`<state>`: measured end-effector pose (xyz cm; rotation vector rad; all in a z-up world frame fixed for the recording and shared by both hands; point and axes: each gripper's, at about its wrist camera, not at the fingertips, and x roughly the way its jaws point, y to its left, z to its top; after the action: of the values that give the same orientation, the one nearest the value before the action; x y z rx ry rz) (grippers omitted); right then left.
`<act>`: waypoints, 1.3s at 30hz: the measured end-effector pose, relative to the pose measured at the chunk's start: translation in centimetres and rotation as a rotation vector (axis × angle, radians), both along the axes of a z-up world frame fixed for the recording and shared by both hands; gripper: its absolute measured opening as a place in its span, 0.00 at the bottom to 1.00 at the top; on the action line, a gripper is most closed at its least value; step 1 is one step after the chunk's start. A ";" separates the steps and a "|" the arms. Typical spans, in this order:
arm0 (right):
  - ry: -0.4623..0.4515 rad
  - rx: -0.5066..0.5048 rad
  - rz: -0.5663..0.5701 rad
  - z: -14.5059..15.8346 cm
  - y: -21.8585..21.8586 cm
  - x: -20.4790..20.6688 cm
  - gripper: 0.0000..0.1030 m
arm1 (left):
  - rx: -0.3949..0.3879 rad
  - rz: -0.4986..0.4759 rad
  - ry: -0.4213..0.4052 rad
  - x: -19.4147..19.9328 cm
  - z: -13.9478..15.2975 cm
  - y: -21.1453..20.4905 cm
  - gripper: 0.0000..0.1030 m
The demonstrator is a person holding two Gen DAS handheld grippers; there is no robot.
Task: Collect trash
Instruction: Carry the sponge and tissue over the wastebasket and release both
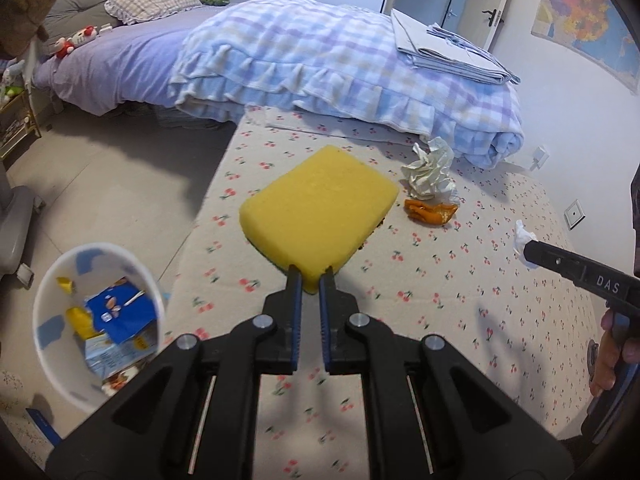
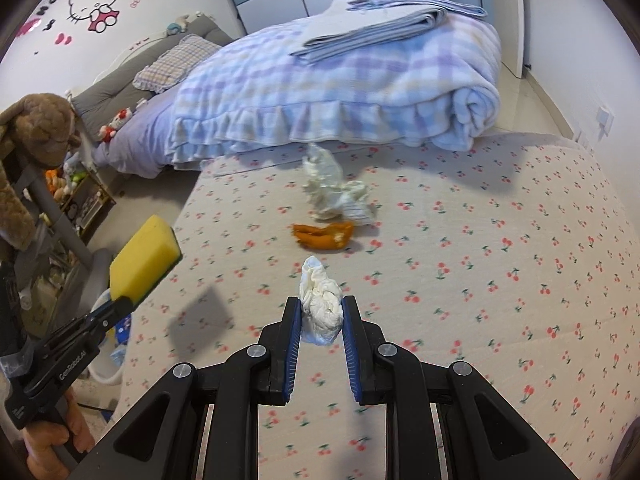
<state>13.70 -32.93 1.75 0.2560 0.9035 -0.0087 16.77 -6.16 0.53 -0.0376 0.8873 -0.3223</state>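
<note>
Meanwhile, left gripper clamping yellow sponge by near edge, jaws nearly closed, sponge's long axis running forward and away from fingers, lifted above cherry-print mattress. Right gripper pinching white tissue wad, also raised clear of mattress. White bin, already holding wrappers, sitting on floor down-left of left gripper, making left hand nearer for drop. Crumpled paper and orange wrapper lying ahead, unclaimed, by folded plaid blanket.
</note>
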 end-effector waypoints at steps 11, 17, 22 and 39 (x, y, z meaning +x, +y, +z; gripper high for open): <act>-0.016 -0.016 0.088 0.5 6.2 0.1 0.20 | 0.015 0.104 0.015 -2.2 -0.1 8.3 0.09; -0.013 -0.018 0.135 0.1 9.8 0.7 0.20 | 0.032 0.167 0.027 -2.9 -0.4 12.5 0.09; -0.009 -0.025 0.182 -0.2 13.0 1.3 0.20 | 0.032 0.226 0.061 -3.1 -1.1 15.9 0.09; 0.026 -0.013 0.346 -3.1 23.6 3.6 0.21 | 0.090 0.397 0.175 -2.9 -2.1 20.7 0.75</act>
<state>17.28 -9.29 -1.39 0.0850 0.9639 0.3029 13.90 14.54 -1.54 -0.1579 1.0437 0.0934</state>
